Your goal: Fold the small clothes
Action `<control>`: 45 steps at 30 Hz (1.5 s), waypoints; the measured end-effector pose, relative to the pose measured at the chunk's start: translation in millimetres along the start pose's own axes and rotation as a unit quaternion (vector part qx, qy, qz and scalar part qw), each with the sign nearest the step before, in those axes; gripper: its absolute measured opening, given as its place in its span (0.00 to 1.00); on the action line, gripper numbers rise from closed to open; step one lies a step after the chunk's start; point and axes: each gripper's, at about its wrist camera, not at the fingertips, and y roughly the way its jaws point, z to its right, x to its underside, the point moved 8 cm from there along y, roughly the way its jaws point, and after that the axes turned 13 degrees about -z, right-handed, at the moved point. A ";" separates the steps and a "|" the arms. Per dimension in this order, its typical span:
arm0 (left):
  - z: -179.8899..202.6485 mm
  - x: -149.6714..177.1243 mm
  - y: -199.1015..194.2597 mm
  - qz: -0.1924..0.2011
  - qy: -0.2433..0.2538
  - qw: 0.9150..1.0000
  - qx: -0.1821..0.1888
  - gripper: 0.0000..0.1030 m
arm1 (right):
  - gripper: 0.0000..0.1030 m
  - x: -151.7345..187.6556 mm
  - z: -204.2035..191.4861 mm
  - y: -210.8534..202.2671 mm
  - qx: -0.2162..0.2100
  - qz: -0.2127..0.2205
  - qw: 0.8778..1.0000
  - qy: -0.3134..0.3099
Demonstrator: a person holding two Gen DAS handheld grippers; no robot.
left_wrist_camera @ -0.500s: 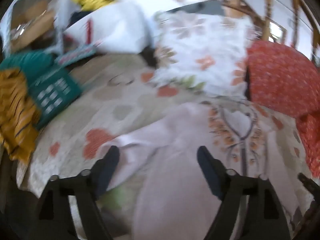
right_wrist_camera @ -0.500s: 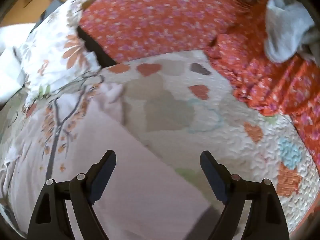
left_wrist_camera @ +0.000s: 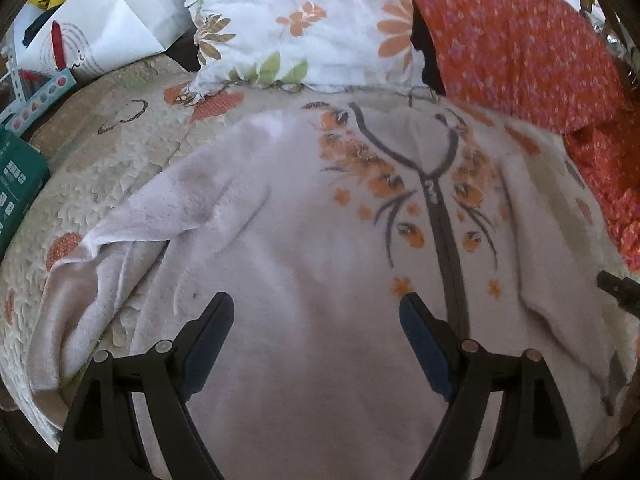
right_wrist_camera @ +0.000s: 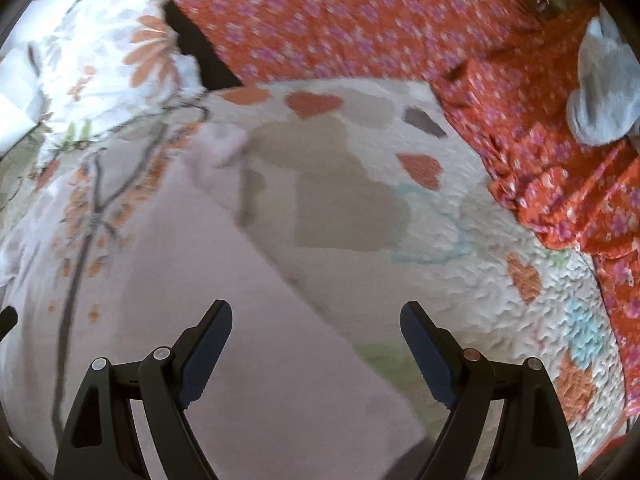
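Both hand-held grippers, left (left_wrist_camera: 316,320) and right (right_wrist_camera: 316,326), spread apart over pale zip top (left_wrist_camera: 304,240), floral pillow (left_wrist_camera: 304,20) beyond.

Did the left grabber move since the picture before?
Yes. The left gripper swung right and closer: the flowered pillow slid from upper right to upper middle, and the pale jacket now fills the view.

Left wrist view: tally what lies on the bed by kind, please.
Pale pink fleece zip jacket with orange flower print: 1
Pillows, white floral pillow and orange floral pillow: 2
White paper bag: 1
Teal box: 1
Total: 5, all on the quilted bedspread.
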 end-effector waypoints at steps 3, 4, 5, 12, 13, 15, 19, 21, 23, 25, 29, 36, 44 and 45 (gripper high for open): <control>-0.1 2.6 0.5 -0.003 0.008 1.000 -0.001 0.82 | 0.87 14.6 21.5 16.3 -0.006 -0.043 0.999 -0.003; -1.2 2.8 0.2 -0.006 0.007 1.000 0.002 0.82 | 0.87 21.0 25.8 20.2 -0.011 -0.054 0.998 -0.007; -1.5 4.6 -0.1 -0.009 0.007 1.000 0.007 0.82 | 0.87 27.6 28.5 23.1 -0.015 -0.065 0.998 -0.012; 6.2 12.4 -8.3 -0.005 0.013 1.000 0.014 0.82 | 0.12 62.5 7.6 13.4 -0.115 -0.064 0.990 -0.053; 7.5 13.4 -9.3 -0.004 0.014 1.000 0.015 0.82 | 0.08 66.7 7.6 9.0 -0.112 -0.062 0.990 -0.053; 8.8 15.5 -10.8 -0.004 0.013 1.000 0.017 0.82 | 0.05 66.3 16.0 2.2 -0.098 -0.058 0.993 -0.035; 7.0 17.9 -13.7 -0.003 0.011 1.000 0.016 0.82 | 0.05 55.4 74.0 -8.5 0.043 -0.041 0.997 0.049; 5.4 18.4 -14.1 -0.005 0.007 1.000 0.016 0.82 | 0.05 52.6 98.6 -14.0 0.152 -0.026 0.985 0.071; 5.2 18.5 -15.4 -0.006 0.001 1.000 0.022 0.82 | 0.08 49.8 105.1 -20.6 0.190 -0.018 0.978 0.089; 7.0 17.7 -19.1 -0.003 -0.003 1.000 0.028 0.82 | 0.16 45.6 87.1 -24.5 0.137 -0.014 0.986 0.091; 17.1 17.4 -28.6 0.011 0.006 0.999 0.030 0.82 | 0.49 27.1 19.0 -33.0 0.064 0.028 0.997 0.039; 38.6 18.6 -39.0 0.022 0.024 0.999 0.035 0.82 | 0.52 15.5 -94.8 -31.7 -0.006 0.041 0.998 -0.036; 45.2 18.8 -43.0 0.028 0.040 0.998 0.026 0.82 | 0.57 24.5 -117.5 -22.6 -0.004 0.046 0.997 -0.065; 44.9 19.1 -42.4 0.027 0.040 0.999 0.025 0.82 | 0.57 25.5 -109.7 -21.1 -0.005 0.042 0.997 -0.063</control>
